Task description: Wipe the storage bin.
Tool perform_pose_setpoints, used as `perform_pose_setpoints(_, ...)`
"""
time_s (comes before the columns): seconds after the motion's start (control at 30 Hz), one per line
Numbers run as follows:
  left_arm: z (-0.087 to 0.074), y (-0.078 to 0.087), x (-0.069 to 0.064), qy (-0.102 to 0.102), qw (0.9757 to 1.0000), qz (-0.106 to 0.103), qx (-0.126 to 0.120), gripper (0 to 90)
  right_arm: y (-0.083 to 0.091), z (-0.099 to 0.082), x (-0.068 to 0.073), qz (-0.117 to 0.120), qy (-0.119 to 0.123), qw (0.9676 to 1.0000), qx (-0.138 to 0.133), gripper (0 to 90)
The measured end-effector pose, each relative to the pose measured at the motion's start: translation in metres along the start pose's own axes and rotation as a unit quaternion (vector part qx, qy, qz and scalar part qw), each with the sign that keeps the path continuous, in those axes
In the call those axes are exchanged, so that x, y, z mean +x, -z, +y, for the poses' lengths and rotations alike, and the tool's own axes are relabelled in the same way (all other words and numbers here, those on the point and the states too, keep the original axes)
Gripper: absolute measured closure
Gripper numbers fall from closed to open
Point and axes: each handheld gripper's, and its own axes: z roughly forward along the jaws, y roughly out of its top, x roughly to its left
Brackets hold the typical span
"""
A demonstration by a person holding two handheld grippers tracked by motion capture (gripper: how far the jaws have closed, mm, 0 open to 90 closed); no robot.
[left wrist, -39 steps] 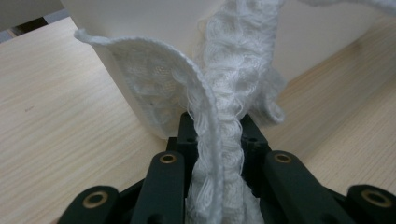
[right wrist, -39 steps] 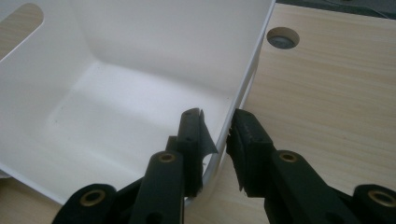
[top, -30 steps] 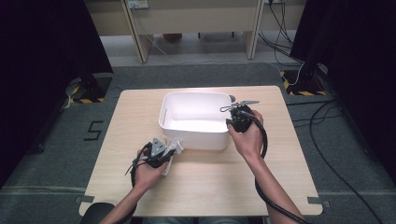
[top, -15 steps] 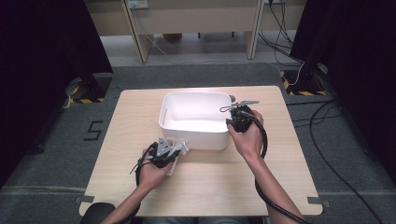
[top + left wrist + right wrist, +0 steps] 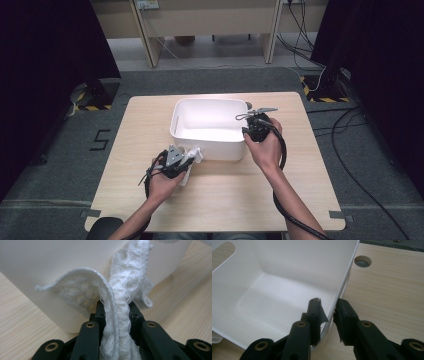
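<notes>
The table (image 5: 220, 200) carries one big thing, a white tub (image 5: 210, 145) set near its far middle, and the tub's floor is bare. It has not moved since a second ago, and neither has the right gripper (image 5: 256, 131): its jaws straddle the tub's right wall, one inside and one outside, and they look pressed onto it in the right gripper view (image 5: 328, 312), steadying the tub.

The change is on the other side. The left gripper (image 5: 186, 159) has slid a little to the right along the tub's near wall; a second ago it sat by the near left corner, and now it is further along, just beside the wall. Its height looks much the same. The jaws are pinched together on a bunched white cloth (image 5: 192, 159), as before, and the left gripper view shows the cloth (image 5: 120, 297) rising between the black fingers (image 5: 88, 340) with the tub wall (image 5: 37, 262) close behind it.

The cloth is therefore outside the tub, held low at its near side, with a loose end hanging toward the table. My reading is that it is meant to go in, and the sideways shift lines it up; a lift over the rim is not yet done
</notes>
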Motion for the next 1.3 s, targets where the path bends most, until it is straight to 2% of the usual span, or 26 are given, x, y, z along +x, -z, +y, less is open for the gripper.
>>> perform_pose_setpoints(0.63,0.032,0.024,-0.001,-0.011,0.9986,0.010,-0.050,75.7,0.000,0.000,0.000,-0.002,0.003,1.0000,-0.002,74.6)
perform_pose_setpoints(0.83,0.036,0.026,-0.001,-0.014,0.9984,0.011,-0.054,75.7,-0.001,0.000,-0.001,-0.003,0.005,1.0000,-0.002,74.6)
perform_pose_setpoints(1.0,0.039,0.025,-0.002,-0.024,0.9978,0.012,-0.060,75.7,0.000,0.000,-0.001,-0.004,0.006,1.0000,-0.003,74.7)
perform_pose_setpoints(1.13,0.040,0.024,-0.004,-0.020,0.9981,0.009,-0.058,75.7,-0.001,0.000,-0.001,-0.005,0.009,0.9999,-0.003,74.7)
perform_pose_setpoints(1.2,0.043,0.023,-0.005,-0.029,0.9977,0.008,-0.061,75.7,-0.001,0.000,-0.001,-0.005,0.007,1.0000,-0.004,74.8)
perform_pose_setpoints(1.27,0.043,0.023,-0.007,-0.026,0.9980,0.006,-0.057,75.7,-0.001,0.000,-0.001,-0.005,0.007,1.0000,-0.004,74.8)
perform_pose_setpoints(1.3,0.044,0.021,-0.008,-0.033,0.9976,0.005,-0.060,75.7,-0.001,0.000,-0.001,-0.005,0.007,1.0000,-0.004,74.7)
